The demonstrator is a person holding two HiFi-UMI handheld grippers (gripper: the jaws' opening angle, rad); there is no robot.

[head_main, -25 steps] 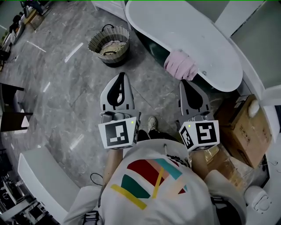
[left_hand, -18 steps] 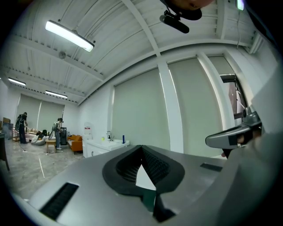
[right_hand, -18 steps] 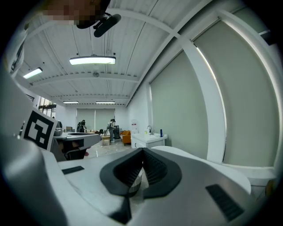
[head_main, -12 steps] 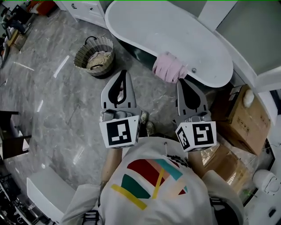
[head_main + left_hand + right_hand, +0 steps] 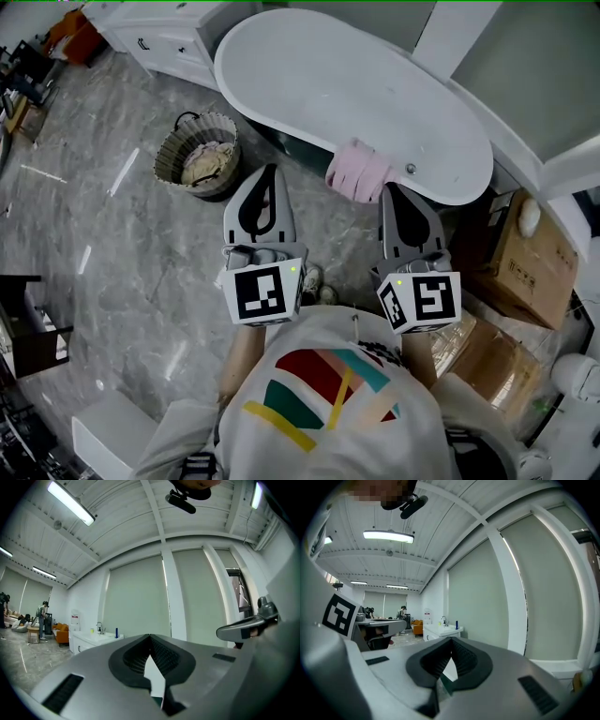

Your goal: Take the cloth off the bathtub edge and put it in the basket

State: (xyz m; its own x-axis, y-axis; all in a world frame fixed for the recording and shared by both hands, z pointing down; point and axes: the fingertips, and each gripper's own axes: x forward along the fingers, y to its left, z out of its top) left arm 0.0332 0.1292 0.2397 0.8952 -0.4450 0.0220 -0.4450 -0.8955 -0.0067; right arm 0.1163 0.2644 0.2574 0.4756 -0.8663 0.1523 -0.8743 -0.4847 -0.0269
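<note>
A pink cloth (image 5: 358, 172) hangs over the near edge of the white bathtub (image 5: 309, 80). A woven basket (image 5: 199, 156) with crumpled light fabric inside stands on the floor to the tub's left. My left gripper (image 5: 269, 172) is shut and empty, its tip between the basket and the cloth. My right gripper (image 5: 395, 190) is also shut and empty, its tip just right of and below the cloth, not touching it. In both gripper views the jaws (image 5: 150, 637) (image 5: 451, 641) meet at the tips and tilt upward toward walls and ceiling; the cloth is not seen there.
Cardboard boxes (image 5: 523, 265) are stacked at the right beside the tub. A white cabinet (image 5: 164, 33) with a sink stands at the back left. The grey marble floor (image 5: 112, 253) stretches to the left. The person's shoes (image 5: 314, 281) show below the grippers.
The view has shifted forward: the tub, cloth and basket now sit closer to the gripper tips. Both grippers stay shut, and the right one now ends just below the cloth.
</note>
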